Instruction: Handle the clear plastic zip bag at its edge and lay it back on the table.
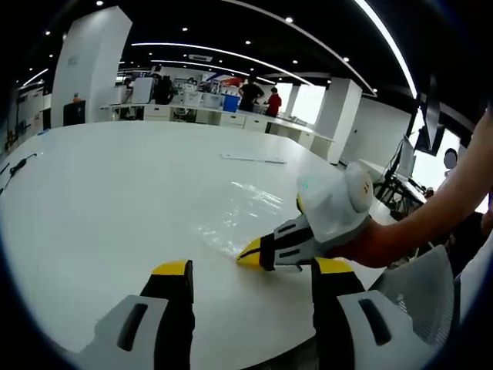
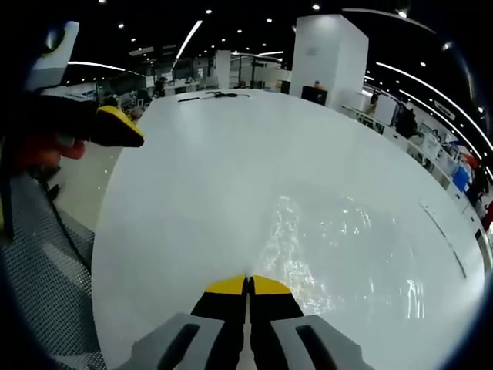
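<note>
A clear plastic zip bag [image 1: 240,206] lies flat and crinkled on the white table [image 1: 108,200]. In the left gripper view my left gripper [image 1: 253,268] stands open over the table's near edge, nothing between its jaws. My right gripper [image 1: 251,253] comes in from the right, held by a hand, with its yellow tips at the bag's near edge. In the right gripper view my right gripper [image 2: 248,286] is shut, and the bag [image 2: 323,239] runs right up to its tips, so its edge seems pinched. The left gripper [image 2: 115,125] shows at the upper left.
A thin flat strip [image 1: 253,159] lies on the table beyond the bag, also visible as the strip [image 2: 443,231]. Cables [image 2: 216,95] lie at the far end. A mesh chair [image 1: 420,287] stands beside the table edge. People [image 1: 250,92] stand at desks behind.
</note>
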A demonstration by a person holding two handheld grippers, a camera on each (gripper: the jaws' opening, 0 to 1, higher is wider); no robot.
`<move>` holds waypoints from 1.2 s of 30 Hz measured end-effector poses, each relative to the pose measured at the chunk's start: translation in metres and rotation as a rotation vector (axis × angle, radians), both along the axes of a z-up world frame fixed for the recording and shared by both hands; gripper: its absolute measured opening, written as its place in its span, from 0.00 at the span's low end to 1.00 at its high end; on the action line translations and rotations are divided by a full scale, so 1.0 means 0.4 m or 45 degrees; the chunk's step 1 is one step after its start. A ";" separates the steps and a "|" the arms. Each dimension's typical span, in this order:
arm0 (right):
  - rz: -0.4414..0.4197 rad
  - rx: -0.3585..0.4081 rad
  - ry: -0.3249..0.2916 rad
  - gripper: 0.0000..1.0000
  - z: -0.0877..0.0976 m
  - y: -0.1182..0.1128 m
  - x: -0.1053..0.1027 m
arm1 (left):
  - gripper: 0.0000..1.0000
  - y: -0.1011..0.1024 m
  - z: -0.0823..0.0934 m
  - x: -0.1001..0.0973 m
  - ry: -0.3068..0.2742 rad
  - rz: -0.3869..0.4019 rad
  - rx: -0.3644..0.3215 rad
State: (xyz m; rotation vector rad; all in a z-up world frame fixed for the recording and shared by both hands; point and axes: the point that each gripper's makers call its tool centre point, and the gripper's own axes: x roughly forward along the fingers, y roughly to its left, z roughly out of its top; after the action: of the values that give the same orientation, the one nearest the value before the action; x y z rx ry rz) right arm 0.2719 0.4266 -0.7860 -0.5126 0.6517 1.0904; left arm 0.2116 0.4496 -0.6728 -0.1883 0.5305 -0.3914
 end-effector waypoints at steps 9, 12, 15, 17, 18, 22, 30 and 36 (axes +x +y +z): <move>-0.002 -0.018 0.015 0.00 0.004 -0.014 -0.009 | 0.61 0.001 -0.002 0.000 0.003 -0.001 0.007; -0.016 -0.011 0.032 0.00 0.010 -0.028 -0.017 | 0.60 0.002 -0.004 0.000 0.005 -0.001 0.010; -0.022 0.004 0.037 0.00 0.025 -0.044 -0.020 | 0.59 0.002 -0.005 -0.001 0.008 0.000 0.015; -0.021 0.019 0.029 0.00 0.041 -0.052 -0.018 | 0.59 0.003 -0.007 -0.001 0.009 -0.002 0.016; -0.020 0.021 0.023 0.00 0.046 -0.056 -0.017 | 0.59 0.003 -0.007 -0.001 0.009 -0.003 0.018; -0.029 0.036 0.001 0.00 0.076 -0.079 -0.002 | 0.60 0.000 -0.008 -0.002 0.010 -0.011 0.026; -0.021 0.040 -0.047 0.00 0.124 -0.120 0.016 | 0.59 0.004 -0.008 0.000 0.008 -0.004 0.028; -0.024 0.042 -0.069 0.00 0.150 -0.149 0.025 | 0.60 0.003 -0.006 0.000 0.005 -0.008 0.036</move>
State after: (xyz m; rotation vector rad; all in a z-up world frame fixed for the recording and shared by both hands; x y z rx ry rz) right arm 0.2818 0.3668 -0.7260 -0.5050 0.5892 1.0642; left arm 0.2115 0.4507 -0.6753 -0.1600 0.5403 -0.3894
